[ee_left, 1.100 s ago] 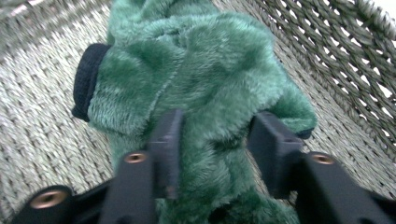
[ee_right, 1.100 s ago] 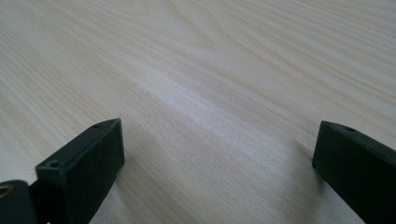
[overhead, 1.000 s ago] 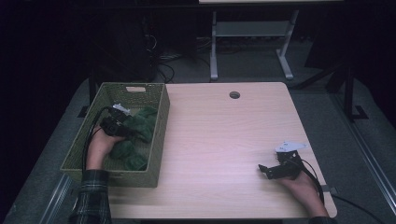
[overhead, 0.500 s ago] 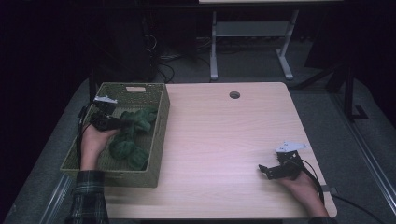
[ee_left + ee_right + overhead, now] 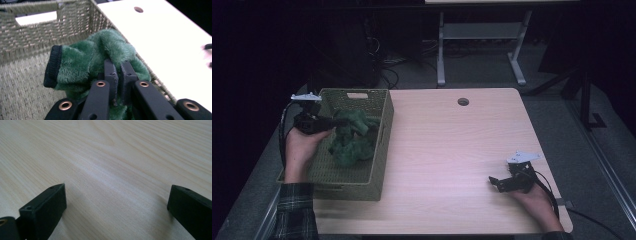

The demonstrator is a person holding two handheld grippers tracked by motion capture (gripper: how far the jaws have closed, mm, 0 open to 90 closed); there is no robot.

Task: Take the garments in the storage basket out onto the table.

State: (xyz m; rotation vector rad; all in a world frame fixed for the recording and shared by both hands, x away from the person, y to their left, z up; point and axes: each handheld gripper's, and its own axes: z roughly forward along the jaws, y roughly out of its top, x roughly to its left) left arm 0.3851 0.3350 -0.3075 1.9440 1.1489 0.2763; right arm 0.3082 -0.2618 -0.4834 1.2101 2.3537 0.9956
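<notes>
One fuzzy green sock (image 5: 100, 57), black ribbed cuff, pinched by left hand-held gripper (image 5: 119, 75)

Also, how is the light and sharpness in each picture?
High view: dim, dark surroundings, the table lit. Left gripper view: the green fuzzy sock sharp, the table's far right edge blurred. Right gripper view: bright wood grain, soft shadows beside the black jaws.
</notes>
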